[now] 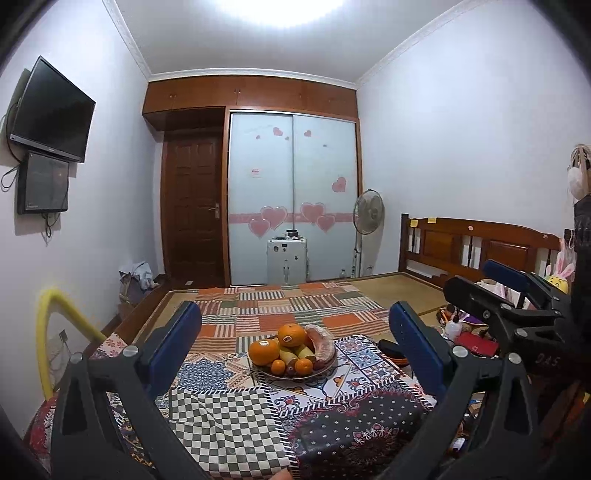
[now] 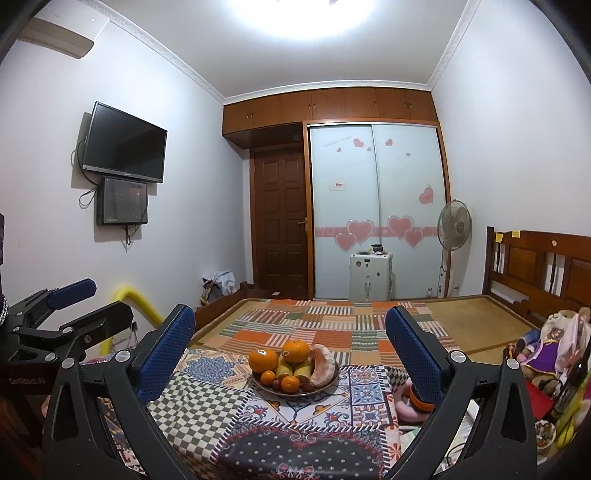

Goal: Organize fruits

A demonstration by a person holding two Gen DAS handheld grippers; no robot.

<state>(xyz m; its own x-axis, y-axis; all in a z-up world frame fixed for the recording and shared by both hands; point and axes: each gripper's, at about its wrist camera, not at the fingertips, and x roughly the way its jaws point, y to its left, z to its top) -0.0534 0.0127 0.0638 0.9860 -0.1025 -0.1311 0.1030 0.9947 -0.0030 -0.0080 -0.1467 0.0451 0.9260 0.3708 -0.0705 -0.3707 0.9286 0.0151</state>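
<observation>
Fingers (image 1: 192,332) both pairs spread, empty | fruit plate (image 1: 295,373): oranges, bananas, peeled pomelo piled.

Blown-out ceiling light (image 1: 284,11) glare overhead, even dimmish room, strong fisheye bending, dark corner vignettes.

You see bright orange round citrus fruits (image 1: 291,334) piled with yellow-green pears (image 2: 291,368) and a pale pink peeled pomelo piece (image 2: 323,365) on a shallow silvery metal plate (image 1: 325,367). Under it, your counter wears a patchwork cloth (image 1: 369,402): a grey-and-white checked panel, a blue medallion square, red-and-blue tile motifs, and a black patch dotted with small white flowers. Beyond, the bed's striped quilt (image 1: 295,306) mixes orange, olive and cream blocks. Your left gripper (image 1: 295,347) and right gripper (image 2: 290,349) are black with textured blue pads (image 2: 166,350). The frosted pale wardrobe doors (image 2: 373,206) carry pink hearts.
</observation>
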